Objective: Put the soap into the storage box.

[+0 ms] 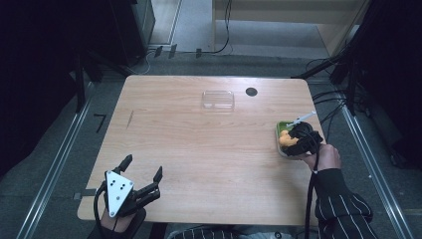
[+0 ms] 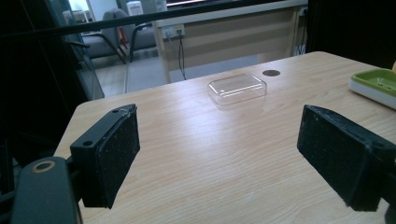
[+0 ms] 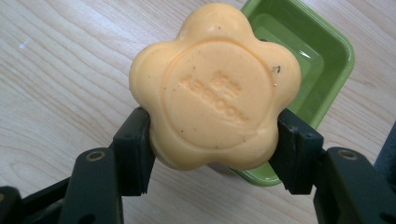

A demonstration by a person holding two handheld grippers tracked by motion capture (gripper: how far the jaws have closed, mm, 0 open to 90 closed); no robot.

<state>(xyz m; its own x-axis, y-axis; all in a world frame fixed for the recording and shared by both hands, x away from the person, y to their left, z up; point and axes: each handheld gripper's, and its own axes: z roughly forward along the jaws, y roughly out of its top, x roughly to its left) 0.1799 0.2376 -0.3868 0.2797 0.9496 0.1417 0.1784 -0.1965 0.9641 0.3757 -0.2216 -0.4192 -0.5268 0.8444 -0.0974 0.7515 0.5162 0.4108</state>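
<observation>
Right gripper (image 3: 212,140) clamps orange flower-shaped soap (image 3: 215,88) over green dish (image 3: 322,60) at table's (image 1: 209,149) right edge. Left gripper (image 1: 144,168) spread wide, near-left corner. Clear lid (image 1: 218,99) far center.

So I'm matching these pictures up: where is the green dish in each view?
High view: green dish at the table's right edge, under the right gripper.
Left gripper view: far right edge.
Right gripper view: upper right, behind the soap.
Shared landmark: the wooden table.
</observation>
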